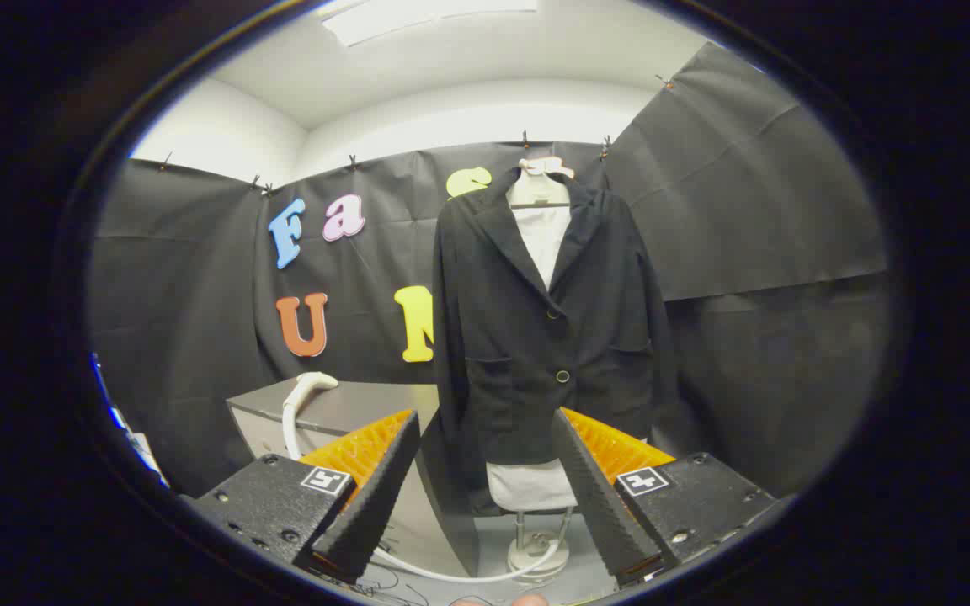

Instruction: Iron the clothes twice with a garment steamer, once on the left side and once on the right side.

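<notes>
— So, from the gripper view, what is the hand-held gripper doing?

— Its two fingers stand wide apart, and nothing lies between them or touches them. It has hold of nothing.

— And the clothes?

— A black jacket hangs buttoned on a white mannequin torso, straight ahead and beyond the fingers. The mannequin's lower hem shows under the jacket, between the fingertips, on a thin stand with a round base on the floor.

— Where is the garment steamer?

— Its white steamer head stands upright at the near edge of a grey table, left of the jacket and just beyond the left finger. A white hose curves along the floor from under that finger toward the stand's base.

— Is the steamer touching the jacket?

— No, they are apart; the table's right end reaches beside the jacket's sleeve. Whether table and sleeve touch, I cannot tell.
</notes>
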Demonstrator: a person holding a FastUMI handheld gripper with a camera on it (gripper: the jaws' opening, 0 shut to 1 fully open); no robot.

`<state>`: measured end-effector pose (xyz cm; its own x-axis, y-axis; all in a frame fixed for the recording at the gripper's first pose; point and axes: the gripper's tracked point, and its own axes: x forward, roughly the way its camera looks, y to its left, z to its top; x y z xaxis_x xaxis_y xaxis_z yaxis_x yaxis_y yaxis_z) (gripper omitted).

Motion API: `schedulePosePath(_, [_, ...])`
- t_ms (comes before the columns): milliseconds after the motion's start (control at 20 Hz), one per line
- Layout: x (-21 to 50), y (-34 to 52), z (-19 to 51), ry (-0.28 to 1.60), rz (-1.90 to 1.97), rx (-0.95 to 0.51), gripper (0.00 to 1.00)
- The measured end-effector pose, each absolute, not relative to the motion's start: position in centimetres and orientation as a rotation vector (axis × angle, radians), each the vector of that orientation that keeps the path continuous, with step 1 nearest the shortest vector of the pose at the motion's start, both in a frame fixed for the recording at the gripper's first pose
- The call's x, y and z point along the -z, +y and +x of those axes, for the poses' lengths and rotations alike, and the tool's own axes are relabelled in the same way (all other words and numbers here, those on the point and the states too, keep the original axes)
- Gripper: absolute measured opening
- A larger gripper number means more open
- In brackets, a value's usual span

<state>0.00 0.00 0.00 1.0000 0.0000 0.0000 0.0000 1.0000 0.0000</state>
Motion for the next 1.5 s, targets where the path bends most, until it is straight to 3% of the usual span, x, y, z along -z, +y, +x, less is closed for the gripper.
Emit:
schedulePosePath(750, [1.4, 5.5, 1.5, 0.076, -0.014, -0.056, 1.00])
schedulePosePath(1500, [3.6, 23.4, 8.2, 0.296, 0.042, -0.221, 0.99])
